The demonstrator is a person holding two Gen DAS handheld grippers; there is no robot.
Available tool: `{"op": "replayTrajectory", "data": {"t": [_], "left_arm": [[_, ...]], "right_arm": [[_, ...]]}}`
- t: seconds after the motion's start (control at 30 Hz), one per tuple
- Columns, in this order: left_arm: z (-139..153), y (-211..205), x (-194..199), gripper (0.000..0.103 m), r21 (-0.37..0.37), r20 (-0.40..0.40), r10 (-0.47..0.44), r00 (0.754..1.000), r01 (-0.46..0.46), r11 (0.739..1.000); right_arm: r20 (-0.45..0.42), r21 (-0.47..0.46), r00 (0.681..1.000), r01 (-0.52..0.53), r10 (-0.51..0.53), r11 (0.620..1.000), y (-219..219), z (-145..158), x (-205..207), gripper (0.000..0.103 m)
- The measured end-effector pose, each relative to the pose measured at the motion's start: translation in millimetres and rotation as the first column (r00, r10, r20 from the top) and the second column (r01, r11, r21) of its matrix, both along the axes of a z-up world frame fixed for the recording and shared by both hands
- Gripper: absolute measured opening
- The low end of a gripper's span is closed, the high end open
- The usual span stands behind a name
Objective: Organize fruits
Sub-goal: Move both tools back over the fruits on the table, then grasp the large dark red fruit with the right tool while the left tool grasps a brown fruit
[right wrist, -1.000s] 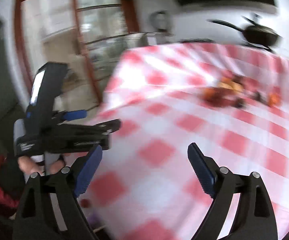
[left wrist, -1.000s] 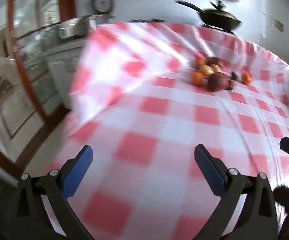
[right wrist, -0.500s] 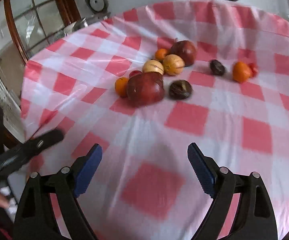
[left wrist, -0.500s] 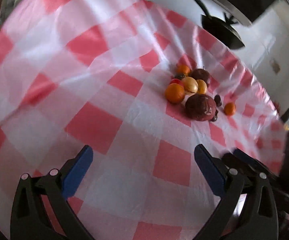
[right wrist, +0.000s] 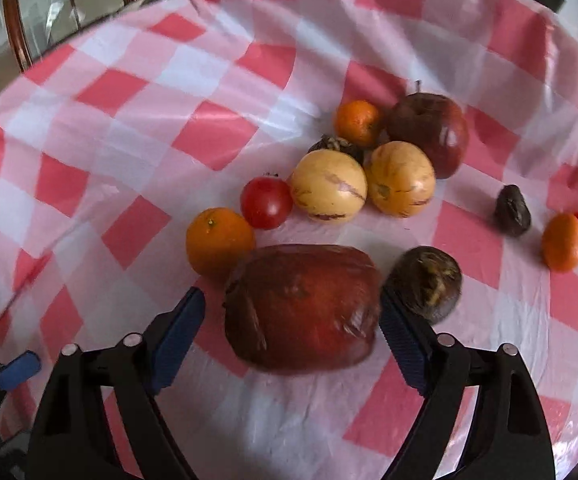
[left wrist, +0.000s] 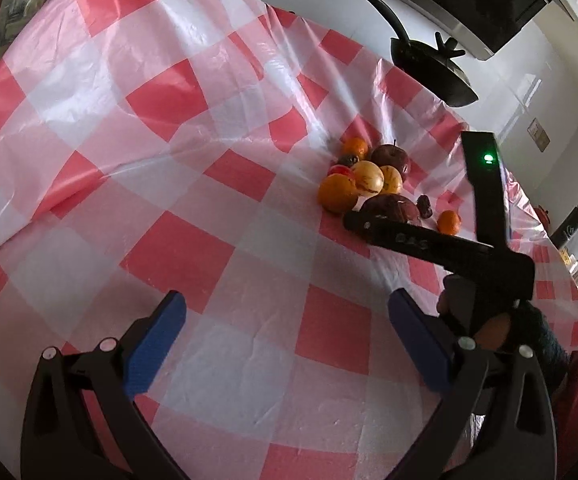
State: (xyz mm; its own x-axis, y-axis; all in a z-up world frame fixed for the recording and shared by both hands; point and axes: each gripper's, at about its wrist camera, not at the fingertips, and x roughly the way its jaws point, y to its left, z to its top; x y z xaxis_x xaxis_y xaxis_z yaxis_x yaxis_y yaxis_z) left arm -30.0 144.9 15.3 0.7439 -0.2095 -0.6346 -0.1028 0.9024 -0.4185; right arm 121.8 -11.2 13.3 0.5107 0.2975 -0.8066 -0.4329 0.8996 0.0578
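A cluster of fruit lies on the red-and-white checked tablecloth (right wrist: 129, 128). My right gripper (right wrist: 291, 300) points down at it, its jaws closing around a large dark red fruit (right wrist: 301, 308). The right pad is at the fruit's side and the left pad stands a little off it. Close by are an orange (right wrist: 219, 244), a tomato (right wrist: 267, 202), two yellow striped fruits (right wrist: 329, 186), a red apple (right wrist: 429, 130) and a dark round fruit (right wrist: 425, 280). My left gripper (left wrist: 285, 300) hangs open over bare cloth, short of the cluster (left wrist: 363, 178).
A small dark fruit (right wrist: 512, 210) and another orange (right wrist: 561, 242) lie apart at the right. A black pan (left wrist: 433, 68) stands beyond the table's far edge. A wood-framed glass door (right wrist: 17, 40) is at the left. A person's sleeve (left wrist: 545, 340) shows behind the left gripper.
My right gripper has come forward and down to the fruit, and the large dark red fruit now sits between its narrowing jaws. It now crosses the left wrist view.
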Motion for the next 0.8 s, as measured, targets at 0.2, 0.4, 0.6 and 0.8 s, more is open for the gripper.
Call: {"op": "replayTrajectory", "data": {"t": [0.2, 0.4, 0.6, 0.8], "left_arm": [[-4.0, -1.3, 3.1, 0.101, 0.011, -0.032, 0.002, 0.999, -0.002, 1.0], [-5.1, -8.3, 7.9, 0.101, 0.053, -0.066, -0.003, 0.998, 0.007, 0.999], [3.0, -52.4, 35.6, 0.101, 0.122, -0.075, -0.064, 0.995, 0.073, 0.99], [12.9, -141.6, 103.4, 0.1, 0.315, -0.057, -0.172, 0.984, 0.181, 0.932]], "right_arm": [[0.043, 0.122, 0.998, 0.05, -0.056, 0.991, -41.2, 14.8, -36.2, 0.061], [0.086, 0.191, 0.968, 0.216, -0.235, 0.958, -129.6, 30.9, -75.9, 0.061], [0.049, 0.222, 0.897, 0.418, -0.439, 0.881, -211.4, 15.5, -76.5, 0.061], [-0.03, 0.339, 0.867, 0.476, -0.497, 0.811, -238.0, 6.3, -71.7, 0.061]]}}
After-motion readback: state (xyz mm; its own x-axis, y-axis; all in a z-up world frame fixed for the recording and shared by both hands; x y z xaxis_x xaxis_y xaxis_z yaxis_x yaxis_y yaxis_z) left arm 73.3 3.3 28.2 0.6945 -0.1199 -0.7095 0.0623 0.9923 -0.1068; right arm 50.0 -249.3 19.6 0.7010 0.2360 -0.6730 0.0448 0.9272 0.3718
